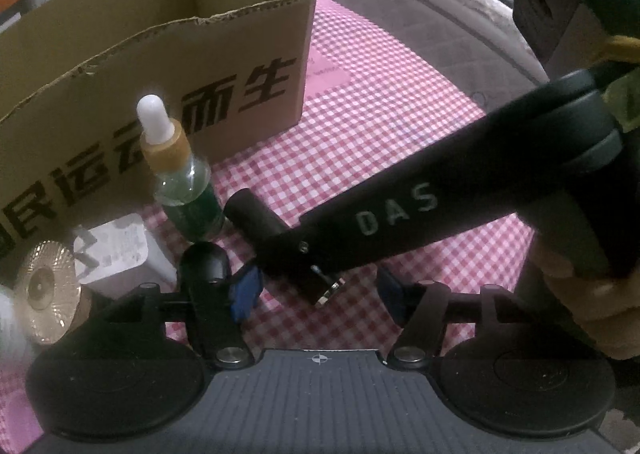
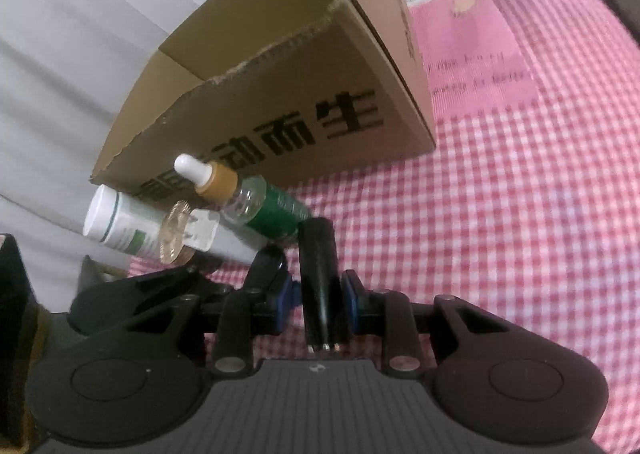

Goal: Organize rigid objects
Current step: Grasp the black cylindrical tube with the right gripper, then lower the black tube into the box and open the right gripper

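Observation:
My right gripper (image 2: 316, 296) is shut on a black cylinder with metal contacts (image 2: 318, 278); its far end lies beside a green dropper bottle (image 2: 256, 202). In the left wrist view the right gripper (image 1: 320, 250) reaches in from the right with the black cylinder (image 1: 256, 216) pointing at the dropper bottle (image 1: 184, 178). My left gripper (image 1: 316, 292) is open and empty, just below it. An open cardboard box (image 1: 160, 66) stands behind the objects, and shows in the right wrist view too (image 2: 280, 94).
A white charger plug (image 1: 116, 250), a gold-lidded jar (image 1: 48, 286) and a white tube (image 2: 120, 226) stand left of the bottle. A pink checked cloth (image 1: 380, 114) covers the surface. A quilted mattress (image 1: 440, 2) lies at the back right.

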The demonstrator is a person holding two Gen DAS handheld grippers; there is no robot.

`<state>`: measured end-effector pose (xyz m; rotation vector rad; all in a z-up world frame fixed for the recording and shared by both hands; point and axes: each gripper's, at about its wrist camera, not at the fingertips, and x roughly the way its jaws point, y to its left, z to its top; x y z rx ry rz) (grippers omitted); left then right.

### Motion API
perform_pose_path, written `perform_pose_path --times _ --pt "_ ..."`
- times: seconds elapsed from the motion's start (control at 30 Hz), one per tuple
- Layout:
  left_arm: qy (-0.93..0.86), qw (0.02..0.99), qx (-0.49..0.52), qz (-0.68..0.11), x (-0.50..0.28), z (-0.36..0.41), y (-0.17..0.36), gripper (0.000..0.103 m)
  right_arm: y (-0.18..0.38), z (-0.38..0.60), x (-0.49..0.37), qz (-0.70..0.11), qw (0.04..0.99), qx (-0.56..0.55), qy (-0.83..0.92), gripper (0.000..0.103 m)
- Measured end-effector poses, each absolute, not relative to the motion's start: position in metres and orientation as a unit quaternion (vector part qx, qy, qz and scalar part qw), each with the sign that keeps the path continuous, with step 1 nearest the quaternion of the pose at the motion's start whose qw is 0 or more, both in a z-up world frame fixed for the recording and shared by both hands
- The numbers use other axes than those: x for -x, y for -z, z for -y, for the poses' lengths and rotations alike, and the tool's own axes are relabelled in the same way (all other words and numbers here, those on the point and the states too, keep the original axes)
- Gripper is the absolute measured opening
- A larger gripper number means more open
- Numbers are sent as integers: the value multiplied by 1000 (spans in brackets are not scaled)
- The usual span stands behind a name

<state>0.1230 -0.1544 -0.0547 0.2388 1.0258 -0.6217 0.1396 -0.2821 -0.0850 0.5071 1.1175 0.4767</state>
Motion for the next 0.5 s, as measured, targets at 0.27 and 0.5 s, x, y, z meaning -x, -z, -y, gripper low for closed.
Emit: perform_pose_path --times 0.27,0.5 --pt "269 832 -144 -463 -116 166 57 44 86 279 -140 -511 796 -238 -220 29" --pt "264 836 -133 -463 -111 159 56 30 92 279 -128 -504 799 -245 -220 25"
